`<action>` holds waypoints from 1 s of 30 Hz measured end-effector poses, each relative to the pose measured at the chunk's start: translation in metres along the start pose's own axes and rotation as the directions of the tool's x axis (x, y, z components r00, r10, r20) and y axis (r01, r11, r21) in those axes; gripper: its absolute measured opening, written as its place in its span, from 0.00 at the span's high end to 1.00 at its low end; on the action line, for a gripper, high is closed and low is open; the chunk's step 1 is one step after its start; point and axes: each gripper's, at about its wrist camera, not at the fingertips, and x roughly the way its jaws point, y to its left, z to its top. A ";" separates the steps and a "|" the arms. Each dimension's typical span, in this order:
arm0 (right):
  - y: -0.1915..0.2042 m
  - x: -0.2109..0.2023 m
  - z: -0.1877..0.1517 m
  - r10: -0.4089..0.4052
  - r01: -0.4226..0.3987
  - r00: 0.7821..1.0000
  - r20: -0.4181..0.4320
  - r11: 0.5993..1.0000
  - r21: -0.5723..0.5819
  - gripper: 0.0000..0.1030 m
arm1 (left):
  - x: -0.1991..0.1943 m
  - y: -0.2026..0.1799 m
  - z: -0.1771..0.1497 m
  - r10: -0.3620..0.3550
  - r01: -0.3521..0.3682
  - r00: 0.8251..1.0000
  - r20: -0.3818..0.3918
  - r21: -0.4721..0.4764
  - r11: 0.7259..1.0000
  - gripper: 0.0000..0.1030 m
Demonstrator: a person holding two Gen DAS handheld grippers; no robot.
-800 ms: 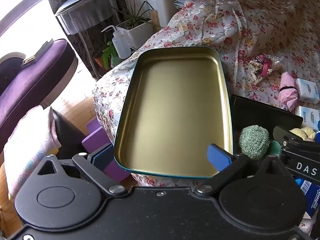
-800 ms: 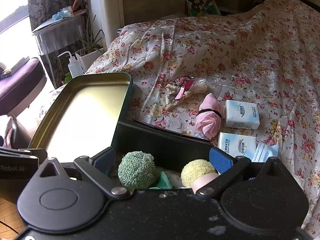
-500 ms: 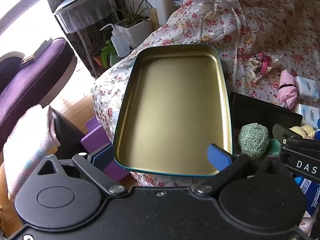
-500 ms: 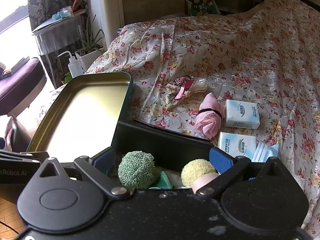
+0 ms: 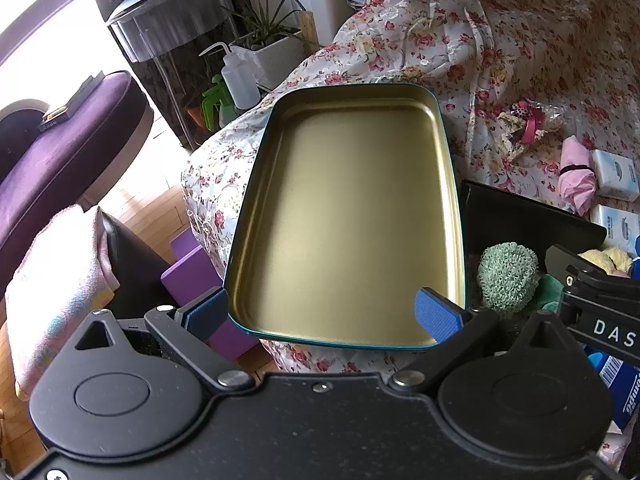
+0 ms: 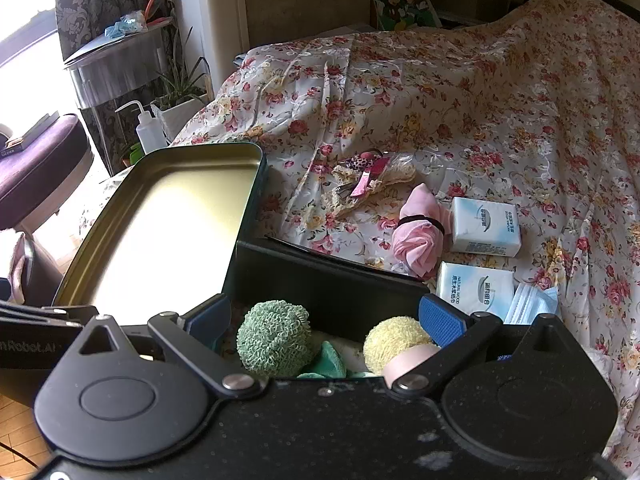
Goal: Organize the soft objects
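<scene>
Left view: the left hand-held gripper hung with jaws wide apart over the bare tin tray, gripping nothing.

Right view: the right hand-held gripper, jaws apart, hovered above the green scrubber in the black box; picking it looked next, needing a descent and squeeze.

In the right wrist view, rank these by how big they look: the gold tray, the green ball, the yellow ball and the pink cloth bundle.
1. Gold tray, by far the largest.
2. Green ball.
3. Pink bundle and yellow ball look about alike; the ball is nearer the camera and partly hidden, so I won't rank them.
</scene>
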 end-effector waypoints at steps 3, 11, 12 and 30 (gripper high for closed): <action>0.000 0.001 -0.001 -0.001 0.001 1.000 -0.001 1.000 -0.001 0.02 | 0.000 0.000 0.000 -0.002 0.002 1.000 -0.005 -0.001 1.000 0.05; 0.000 0.000 0.000 0.000 0.000 1.000 -0.001 1.000 0.001 0.02 | 0.001 0.001 0.000 -0.002 0.002 1.000 -0.008 0.000 1.000 0.05; 0.000 0.000 0.000 -0.001 0.001 1.000 -0.001 1.000 0.001 0.02 | 0.001 0.002 0.000 -0.002 0.002 1.000 -0.008 0.000 1.000 0.05; 0.000 0.000 -0.002 -0.001 0.001 1.000 -0.006 1.000 0.002 0.02 | 0.002 0.003 -0.002 -0.004 0.004 1.000 -0.015 -0.002 1.000 0.05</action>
